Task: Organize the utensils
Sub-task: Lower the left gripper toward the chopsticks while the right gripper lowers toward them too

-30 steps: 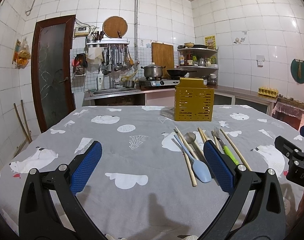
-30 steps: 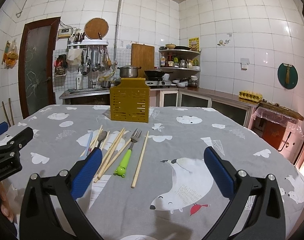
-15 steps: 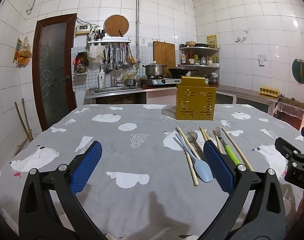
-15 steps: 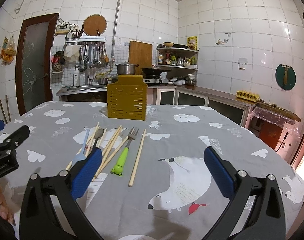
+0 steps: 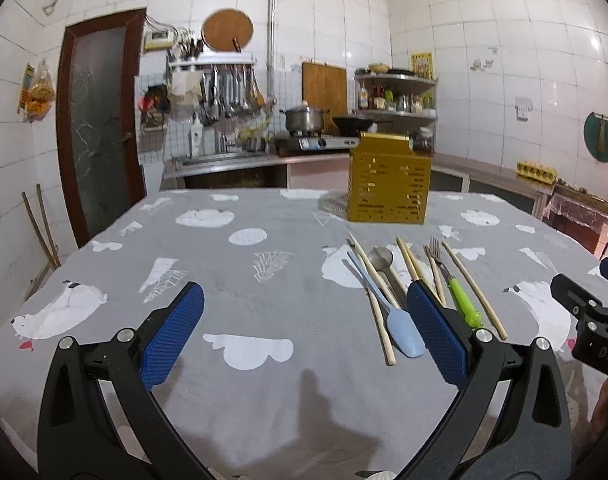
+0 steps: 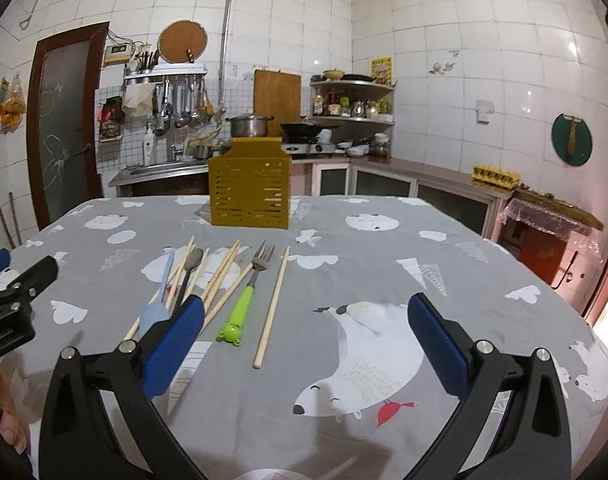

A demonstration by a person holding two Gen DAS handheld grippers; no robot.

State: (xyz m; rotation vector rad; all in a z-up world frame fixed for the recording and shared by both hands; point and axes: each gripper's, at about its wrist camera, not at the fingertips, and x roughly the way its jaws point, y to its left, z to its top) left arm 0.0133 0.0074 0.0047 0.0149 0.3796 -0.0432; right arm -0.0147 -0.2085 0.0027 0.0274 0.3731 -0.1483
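Note:
A yellow perforated utensil holder (image 5: 387, 182) (image 6: 250, 184) stands upright at the far middle of the table. In front of it lie several wooden chopsticks (image 5: 377, 312) (image 6: 271, 308), a metal spoon (image 5: 379, 258) (image 6: 194, 260), a light blue spatula (image 5: 403, 332) (image 6: 154, 320) and a fork with a green handle (image 5: 459, 300) (image 6: 240, 312). My left gripper (image 5: 304, 332) is open and empty, above the table with the utensils by its right finger. My right gripper (image 6: 304, 336) is open and empty, with the utensils by its left finger.
The table wears a grey cloth with polar bears (image 6: 367, 360). Behind it run a kitchen counter with a pot (image 5: 304, 120), a sink and hanging tools. A brown door (image 5: 96, 128) is at the left. A low covered stand (image 6: 551, 224) is to the right.
Both grippers have crept slightly forward toward the utensils and tilted a little. Both stay open. Nothing on the table has moved.

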